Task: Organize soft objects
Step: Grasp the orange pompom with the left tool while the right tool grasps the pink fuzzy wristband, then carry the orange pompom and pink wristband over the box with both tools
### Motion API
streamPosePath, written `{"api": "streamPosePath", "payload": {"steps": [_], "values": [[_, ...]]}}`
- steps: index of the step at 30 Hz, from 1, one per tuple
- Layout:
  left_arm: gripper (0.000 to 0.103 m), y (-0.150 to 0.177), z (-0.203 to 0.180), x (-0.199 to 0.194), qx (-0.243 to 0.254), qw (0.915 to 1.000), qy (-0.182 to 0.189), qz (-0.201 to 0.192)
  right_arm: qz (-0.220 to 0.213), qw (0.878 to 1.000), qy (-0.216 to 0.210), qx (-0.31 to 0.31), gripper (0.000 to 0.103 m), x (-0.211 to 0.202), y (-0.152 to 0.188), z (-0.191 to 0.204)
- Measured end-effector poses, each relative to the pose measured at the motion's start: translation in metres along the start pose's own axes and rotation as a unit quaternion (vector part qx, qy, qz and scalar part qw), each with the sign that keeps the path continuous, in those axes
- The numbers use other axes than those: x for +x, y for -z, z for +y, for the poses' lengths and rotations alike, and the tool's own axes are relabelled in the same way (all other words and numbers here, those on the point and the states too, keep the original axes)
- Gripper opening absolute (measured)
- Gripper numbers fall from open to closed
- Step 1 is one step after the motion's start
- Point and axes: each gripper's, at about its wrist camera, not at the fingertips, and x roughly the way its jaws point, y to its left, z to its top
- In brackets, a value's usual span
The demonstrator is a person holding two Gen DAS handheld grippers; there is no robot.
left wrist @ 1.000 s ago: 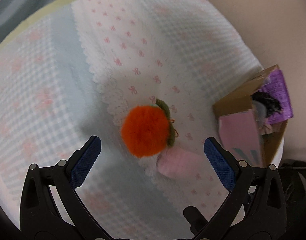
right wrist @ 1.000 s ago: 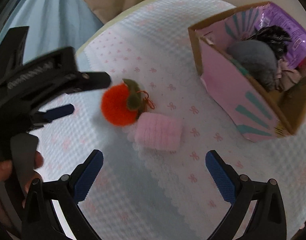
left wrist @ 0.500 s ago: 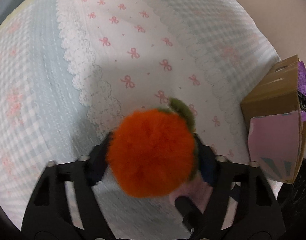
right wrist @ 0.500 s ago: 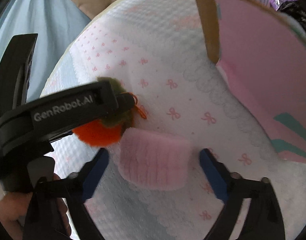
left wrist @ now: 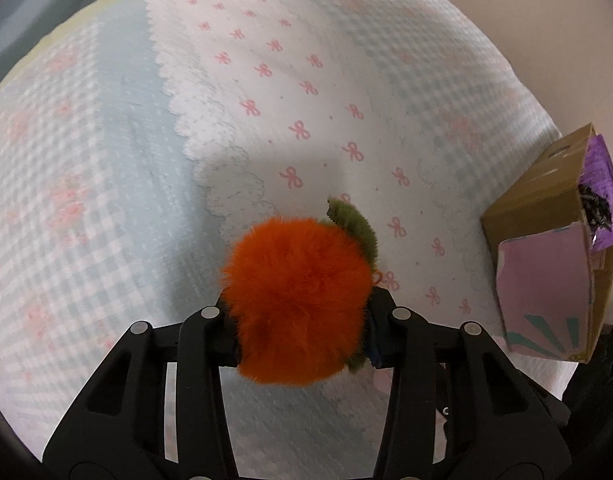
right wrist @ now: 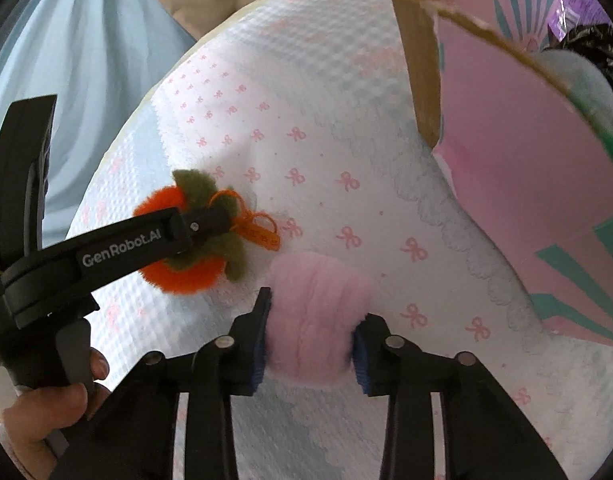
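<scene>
1. Cloth (left wrist: 266, 80) with pink bows and scalloped trim covers the round table; it is the ground everything sits on, and its folds lie on the near side of the box.
2. Cardboard box (right wrist: 526, 152), pink-sided with teal rays, stands at the cloth's edge; a grey plush and something dark already lie inside it, so it is probably the goal for the soft things. Its tall near wall stands between both toys and the opening, so each load likely has to rise over that rim.
3. Left gripper (left wrist: 302, 336): a second ago its fingers were spread wide short of the toy; now they are clenched on the orange plush fruit (left wrist: 298, 300), to the box's left. The green leaf and orange loop stick out free.
4. Right gripper (right wrist: 310, 344): also wide apart a second ago, its fingers now squeeze the pink fuzzy pad (right wrist: 314, 320), which lies between the orange fruit and the box, closer to the box.
5. Both pickups look secured, so the carry to the box appears next; whether either toy is off the cloth cannot be told.
</scene>
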Motion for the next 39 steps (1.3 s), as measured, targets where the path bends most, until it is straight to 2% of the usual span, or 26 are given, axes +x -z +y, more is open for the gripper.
{"api": "streamPosePath", "payload": {"steps": [7, 13, 21, 28, 34, 39], "values": [[0.039, 0.009, -0.002, -0.054, -0.005, 0.9995, -0.007, -0.03, -0.025, 1.0, -0.002, -0.018, 0.031, -0.038, 0.0, 0.004], [0.039, 0.014, -0.031, -0.104, -0.011, 0.9977, -0.008, -0.067, -0.05, 0.998, -0.002, -0.03, 0.031, -0.081, 0.002, 0.01], [0.039, 0.04, -0.065, -0.196, -0.024, 0.9931, -0.009, -0.114, -0.089, 0.994, -0.013, -0.061, 0.031, -0.172, 0.009, 0.02], [0.039, 0.059, -0.108, -0.262, -0.031, 0.9896, 0.007, -0.14, -0.099, 0.991, -0.022, -0.089, 0.031, -0.245, -0.002, 0.022], [0.039, 0.063, -0.152, -0.282, -0.045, 0.9874, 0.014, -0.151, -0.113, 0.986, -0.01, -0.121, 0.031, -0.307, -0.028, -0.001], [0.039, 0.055, -0.195, -0.275, -0.06, 0.9863, 0.005, -0.153, -0.115, 0.983, 0.002, -0.145, 0.031, -0.331, -0.058, -0.037]]}}
